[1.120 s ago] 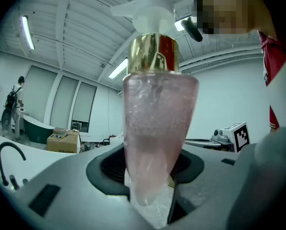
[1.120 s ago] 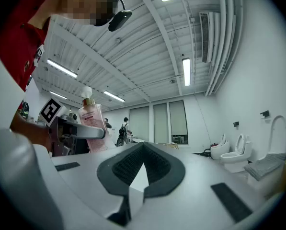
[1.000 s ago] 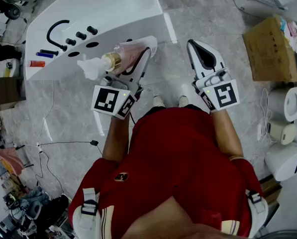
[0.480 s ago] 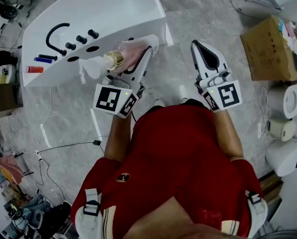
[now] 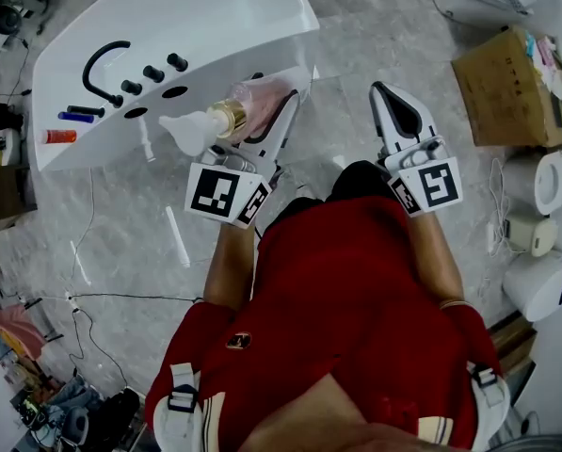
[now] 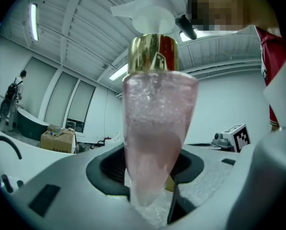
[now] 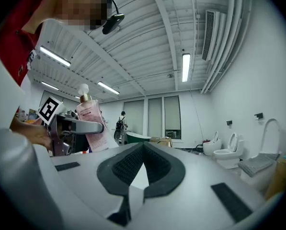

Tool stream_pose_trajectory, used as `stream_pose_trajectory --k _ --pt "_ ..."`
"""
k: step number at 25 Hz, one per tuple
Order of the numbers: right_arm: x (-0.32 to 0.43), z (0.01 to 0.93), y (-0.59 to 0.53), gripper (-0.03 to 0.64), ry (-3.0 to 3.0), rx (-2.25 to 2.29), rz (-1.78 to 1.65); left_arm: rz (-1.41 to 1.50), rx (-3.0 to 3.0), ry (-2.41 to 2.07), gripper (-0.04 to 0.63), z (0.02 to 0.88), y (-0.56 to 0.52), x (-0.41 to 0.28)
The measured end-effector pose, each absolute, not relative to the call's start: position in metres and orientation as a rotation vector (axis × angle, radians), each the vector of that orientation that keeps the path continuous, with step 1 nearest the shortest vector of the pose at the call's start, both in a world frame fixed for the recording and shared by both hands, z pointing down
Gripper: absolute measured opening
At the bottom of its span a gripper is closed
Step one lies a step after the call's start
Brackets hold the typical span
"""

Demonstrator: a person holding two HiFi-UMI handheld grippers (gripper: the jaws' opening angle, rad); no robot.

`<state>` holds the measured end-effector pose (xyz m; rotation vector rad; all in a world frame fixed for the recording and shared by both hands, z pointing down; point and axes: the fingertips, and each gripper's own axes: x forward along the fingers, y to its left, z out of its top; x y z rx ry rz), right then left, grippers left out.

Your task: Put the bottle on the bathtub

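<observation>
A pink bottle (image 5: 254, 100) with a gold collar and a white pump (image 5: 182, 128) lies tilted in my left gripper (image 5: 281, 102), pump end toward the left. The left gripper is shut on the bottle, just off the near end of the white bathtub (image 5: 196, 22). In the left gripper view the bottle (image 6: 157, 143) stands between the jaws of the left gripper (image 6: 150, 195), pump on top. My right gripper (image 5: 390, 102) hangs to the right over the floor, shut and empty. The right gripper view shows the right gripper (image 7: 142, 162) with its pads meeting and the bottle (image 7: 91, 119) off to the left.
The tub's ledge carries a black faucet (image 5: 102, 59), black knobs (image 5: 153, 72), and small blue (image 5: 76, 117) and red (image 5: 59, 136) items. A cardboard box (image 5: 506, 83) and white fixtures (image 5: 544, 196) stand at the right. Cables (image 5: 120, 299) and a white tube (image 5: 175, 236) lie on the floor.
Both grippers have shifted a little to the right and forward with the body, the bottle still held. The feet seen earlier between the grippers are now hidden.
</observation>
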<state>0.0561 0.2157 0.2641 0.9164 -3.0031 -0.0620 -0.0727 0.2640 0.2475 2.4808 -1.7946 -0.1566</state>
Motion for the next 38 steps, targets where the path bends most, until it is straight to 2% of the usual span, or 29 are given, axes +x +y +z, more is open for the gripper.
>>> stream_pose_trajectory --k 12,38 --pt "0.039 0.278 0.18 -0.003 -2.998 0.887 -0.015 -0.152 2.426 -1.843 0.225 0.255 0.234 -0.101" --pt "0.03 0.277 -0.05 -0.003 -3.112 0.672 -0.022 0.032 2.228 -2.026 0.225 0.276 0.031 -0.105"
